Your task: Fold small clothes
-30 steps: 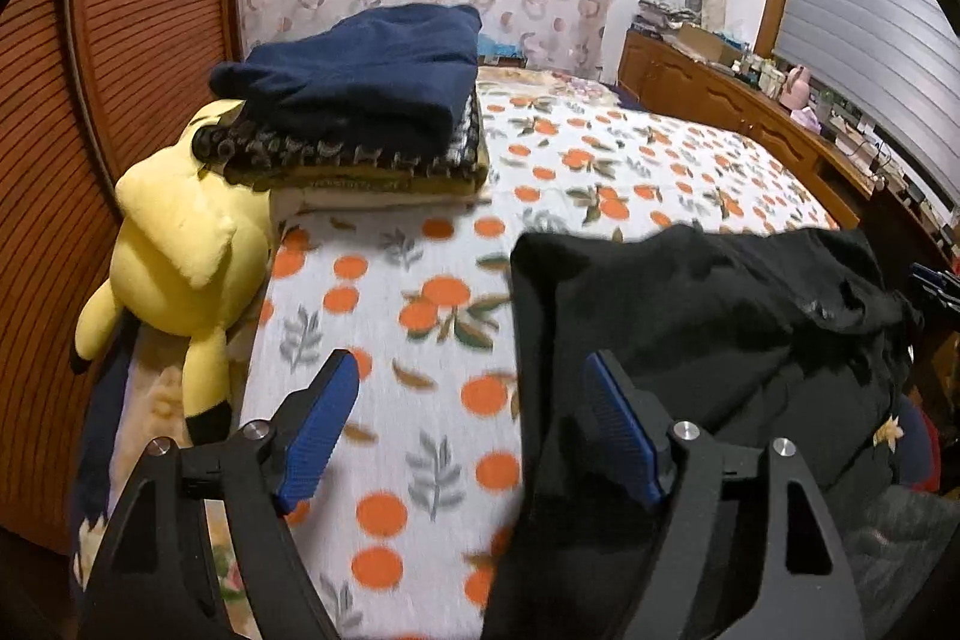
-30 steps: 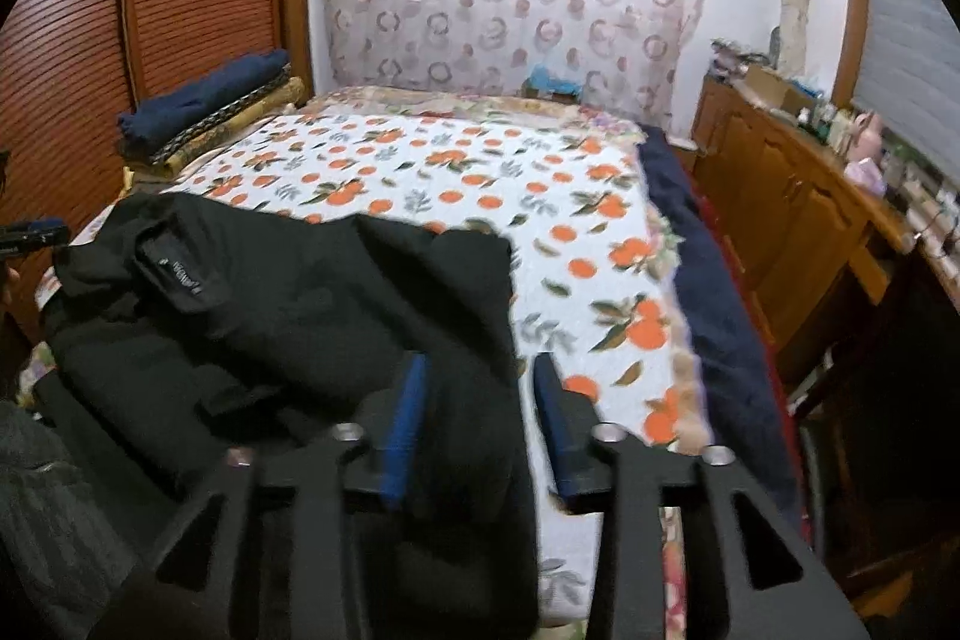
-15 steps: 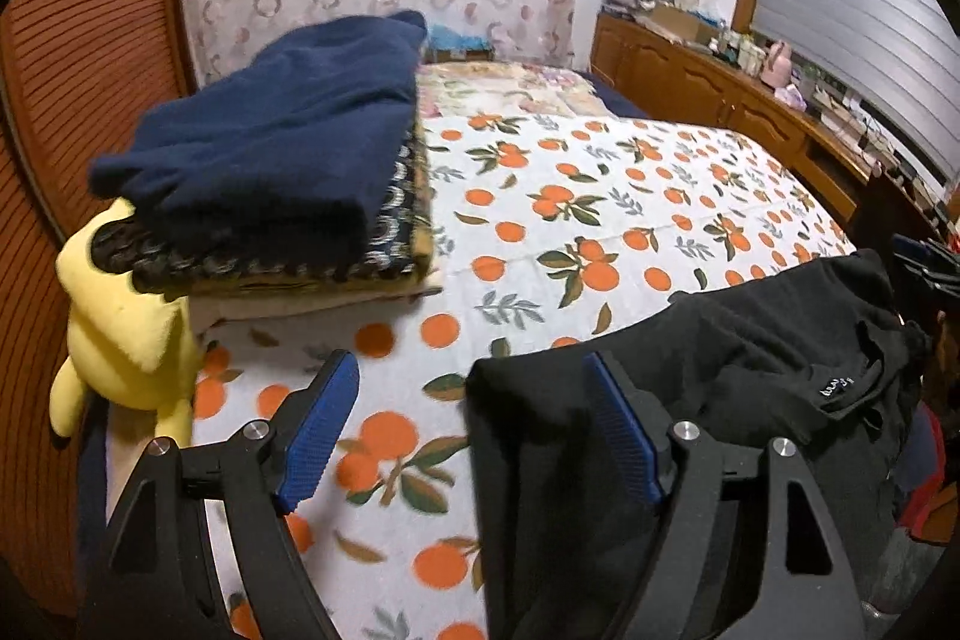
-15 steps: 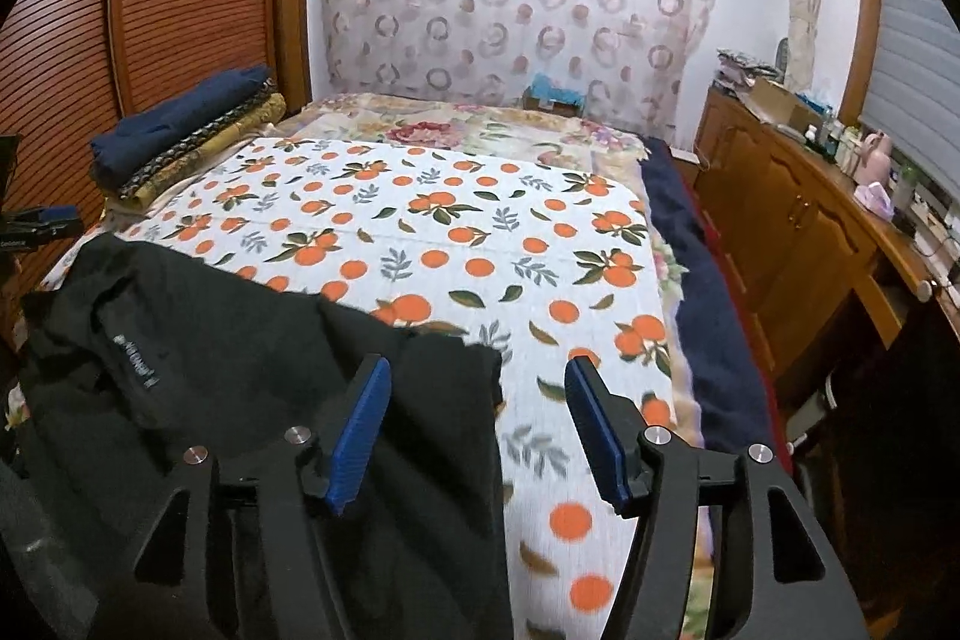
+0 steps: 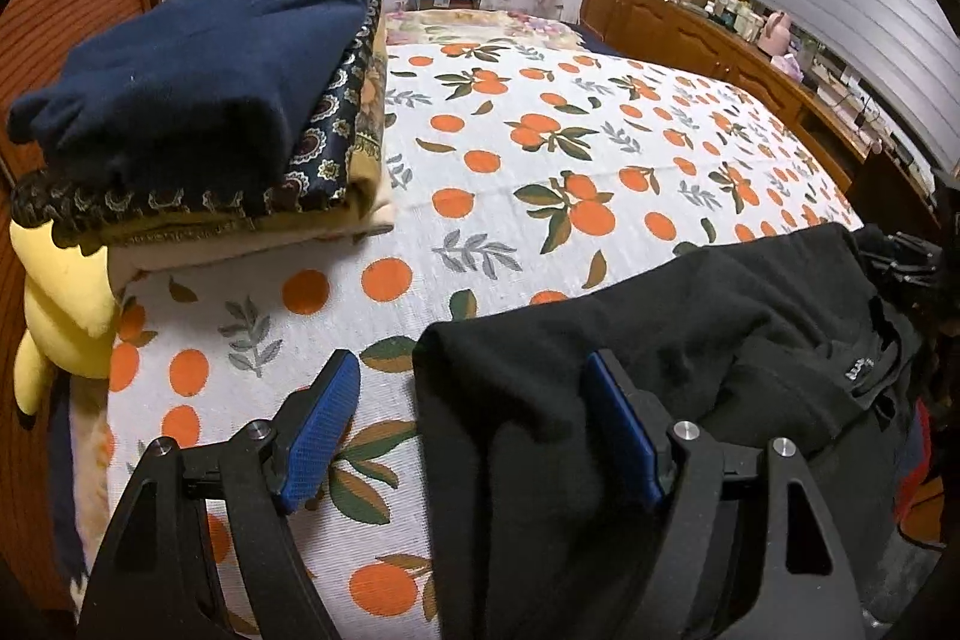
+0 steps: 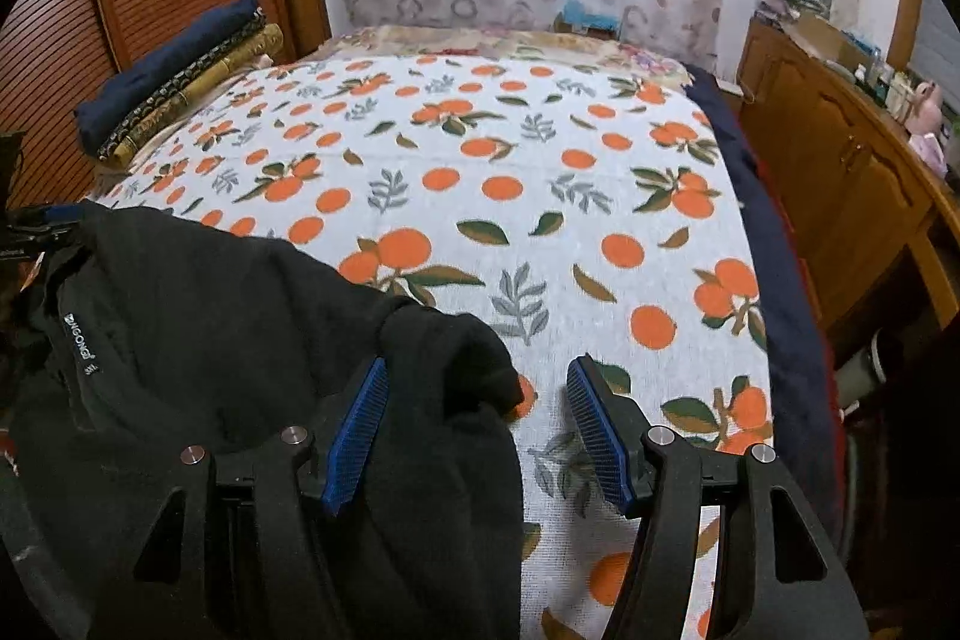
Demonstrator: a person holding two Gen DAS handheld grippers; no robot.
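Observation:
A black garment point(image 5: 690, 358) lies at the near edge of the bed, with a white size label showing point(image 6: 81, 334). My left gripper point(image 5: 474, 424) is open, and the garment's left corner lies between its blue pads. My right gripper point(image 6: 477, 427) is open, and the garment's right corner point(image 6: 456, 358) bulges up between its pads. Neither gripper holds the cloth.
The bed has a white sheet with orange fruit print point(image 5: 540, 148). A stack of folded clothes with a navy one on top point(image 5: 204, 58) sits at the left, also in the right wrist view point(image 6: 174, 82). A yellow plush toy point(image 5: 60, 304) lies below it. A wooden dresser point(image 6: 840, 172) stands to the right.
Both grippers moved forward over the bed with the garment edge. My right gripper, nearly closed on the cloth a second ago, has opened wide. The stack now looms closer to the left gripper.

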